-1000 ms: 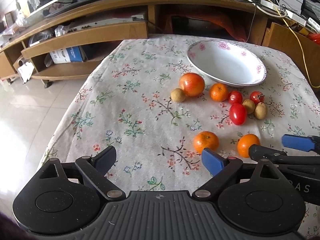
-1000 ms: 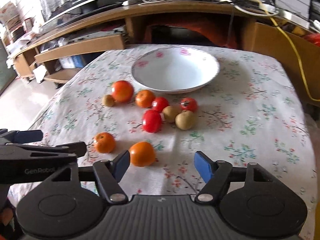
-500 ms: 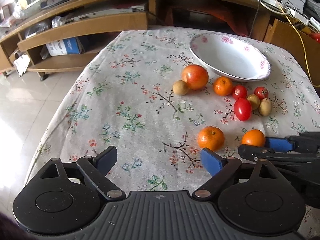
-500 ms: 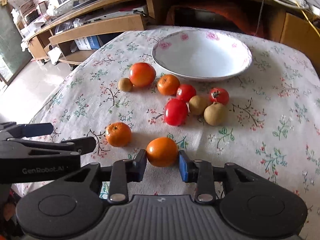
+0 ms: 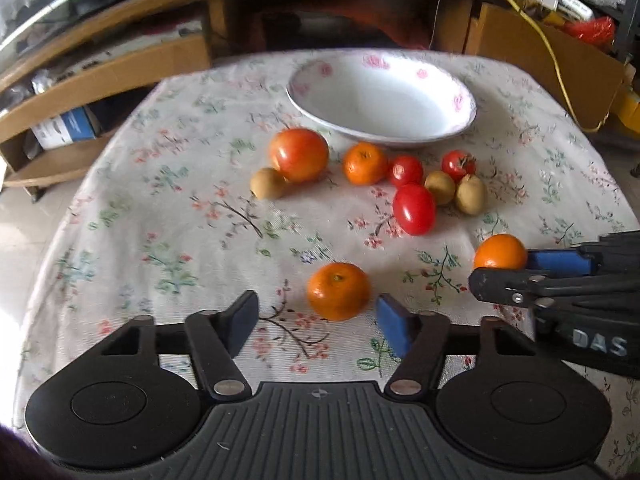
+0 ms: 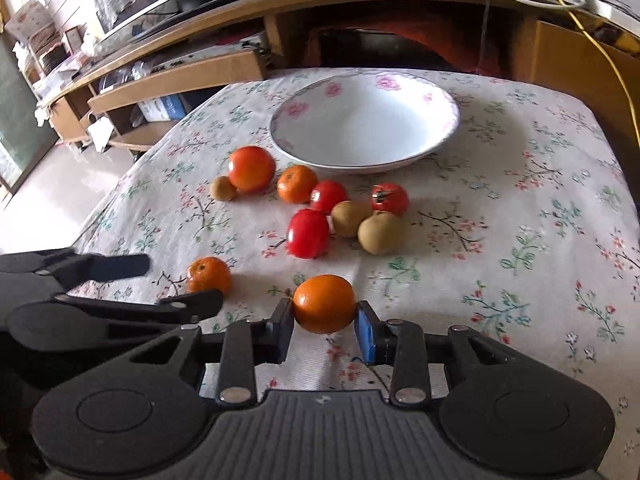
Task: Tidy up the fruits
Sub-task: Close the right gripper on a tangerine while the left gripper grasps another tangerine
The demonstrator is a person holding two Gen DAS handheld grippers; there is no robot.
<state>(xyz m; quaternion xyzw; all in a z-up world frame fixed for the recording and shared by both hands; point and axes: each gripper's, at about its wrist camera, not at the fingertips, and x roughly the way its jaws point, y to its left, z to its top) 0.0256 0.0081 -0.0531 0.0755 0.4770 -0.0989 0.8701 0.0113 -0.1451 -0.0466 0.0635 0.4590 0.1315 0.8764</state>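
My right gripper is shut on an orange, lifted slightly above the floral tablecloth; the same orange shows between its fingers in the left wrist view. My left gripper is open, its jaws on either side of a second orange that rests on the cloth; this orange also shows in the right wrist view. A white flowered bowl stands empty at the back. Before it lie a big tomato, another orange, red tomatoes and brown kiwis.
The table's left edge drops to a tiled floor. A wooden TV cabinet with cables stands right behind the table. A cardboard panel stands at the back right.
My right gripper has closed on its orange and raised it slightly. My left gripper has moved right and forward, bringing the second orange between its open jaws.
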